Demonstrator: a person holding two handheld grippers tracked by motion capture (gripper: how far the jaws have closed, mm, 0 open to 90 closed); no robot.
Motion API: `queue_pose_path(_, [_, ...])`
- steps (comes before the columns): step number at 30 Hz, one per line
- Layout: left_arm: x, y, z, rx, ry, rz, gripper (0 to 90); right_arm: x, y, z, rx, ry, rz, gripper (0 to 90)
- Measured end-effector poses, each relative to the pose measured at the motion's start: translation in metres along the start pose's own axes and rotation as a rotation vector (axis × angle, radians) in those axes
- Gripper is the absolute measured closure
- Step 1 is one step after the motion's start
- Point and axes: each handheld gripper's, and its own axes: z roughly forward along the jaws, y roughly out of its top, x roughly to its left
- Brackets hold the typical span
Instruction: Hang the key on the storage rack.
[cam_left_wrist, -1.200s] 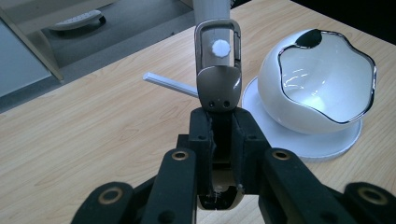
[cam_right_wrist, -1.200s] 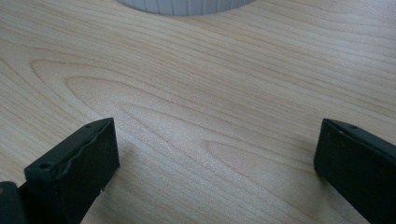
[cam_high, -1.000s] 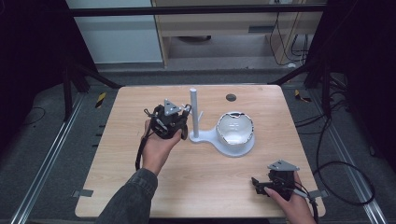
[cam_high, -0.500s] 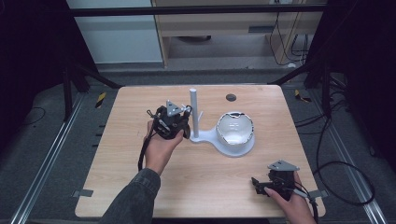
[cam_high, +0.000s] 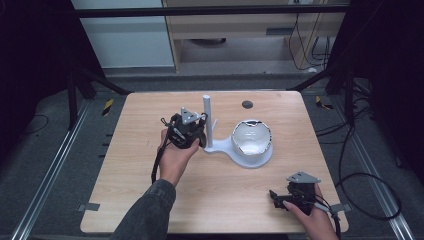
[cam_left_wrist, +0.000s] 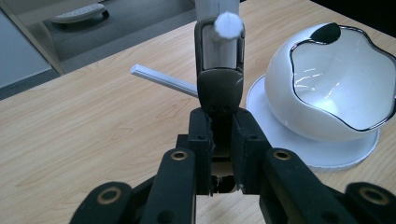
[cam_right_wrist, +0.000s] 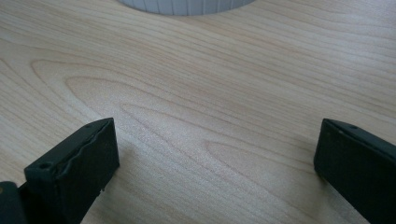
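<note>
A white stand (cam_high: 207, 117) with an upright post and thin side pegs rises from the middle of the table. Its round base (cam_high: 227, 148) carries a white bowl (cam_high: 252, 140) with a dark wavy rim. My left gripper (cam_high: 200, 135) is right beside the post. In the left gripper view it (cam_left_wrist: 223, 135) is shut on a dark grey looped piece (cam_left_wrist: 219, 84). The loop sits around a white peg (cam_left_wrist: 229, 25) of the stand. My right gripper (cam_high: 280, 197) rests near the table's front right edge, open (cam_right_wrist: 215, 154) over bare wood.
A second thin peg (cam_left_wrist: 161, 79) sticks out to the left of the held piece. The bowl (cam_left_wrist: 327, 88) is close on the right of it. A small dark round hole (cam_high: 247, 104) is in the tabletop behind the bowl. Black frame legs stand around the wooden table (cam_high: 150, 200).
My left gripper has crept very slightly toward the post with the dark piece in it. The right hand has kept still.
</note>
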Motion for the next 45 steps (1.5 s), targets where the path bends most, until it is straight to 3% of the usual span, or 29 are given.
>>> queue_pose_path(19, [-0.001, -0.002, 0.001, -0.014, -0.005, -0.002, 79.6, 0.0, 0.0, 0.0, 0.0, 0.0, 0.0, 0.4])
queue_pose_path(32, [-0.005, -0.013, -0.006, -0.011, -0.019, 0.016, 77.8, 0.0, 0.0, 0.0, 0.0, 0.0, 0.0, 0.4])
queue_pose_path(37, [-0.006, -0.021, -0.01, -0.001, -0.014, 0.046, 74.9, 0.0, 0.0, 0.0, 0.0, 0.0, 0.0, 0.4])
queue_pose_path(45, [-0.006, -0.034, -0.015, -0.002, 0.006, 0.047, 61.8, 0.0, 0.0, 0.0, 0.0, 0.0, 0.0, 0.4])
